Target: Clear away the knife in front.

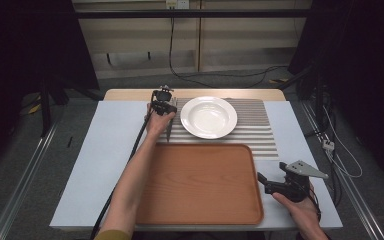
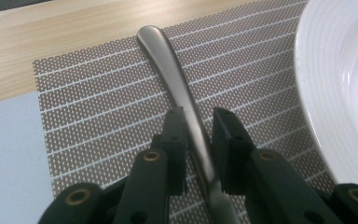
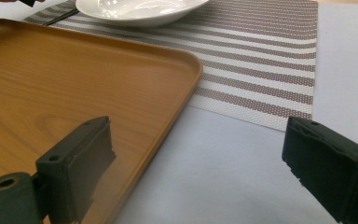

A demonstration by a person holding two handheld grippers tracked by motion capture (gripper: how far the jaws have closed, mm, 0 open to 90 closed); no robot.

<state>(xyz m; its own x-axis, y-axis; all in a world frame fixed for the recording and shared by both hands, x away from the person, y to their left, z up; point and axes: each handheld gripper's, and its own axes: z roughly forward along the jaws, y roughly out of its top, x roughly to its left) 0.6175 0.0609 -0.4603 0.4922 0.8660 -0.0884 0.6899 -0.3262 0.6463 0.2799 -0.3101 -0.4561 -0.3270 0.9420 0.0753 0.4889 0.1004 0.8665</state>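
Observation:
A metal utensil (image 2: 172, 65) lies on the striped placemat (image 2: 93, 107), just left of the white plate (image 1: 208, 116). Its rounded handle end points away from me and its head is hidden under the jaws. My left gripper (image 2: 198, 116) is shut on the handle's middle, one jaw pressed to each side. In the high view the left gripper (image 1: 166, 107) is down at the mat's left edge, with the utensil (image 1: 169, 132) trailing toward me. At the front right, my right gripper (image 1: 264, 183) stands open and empty beside the wooden tray (image 1: 195, 212); its jaws (image 3: 198, 140) hang wide over the table.
The empty wooden tray (image 3: 74, 79) fills the front centre of the pale table (image 1: 105, 150). The plate (image 3: 135, 11) sits on the placemat (image 3: 261, 60) behind the tray. Bare table surface (image 3: 242, 168) lies right of the tray.

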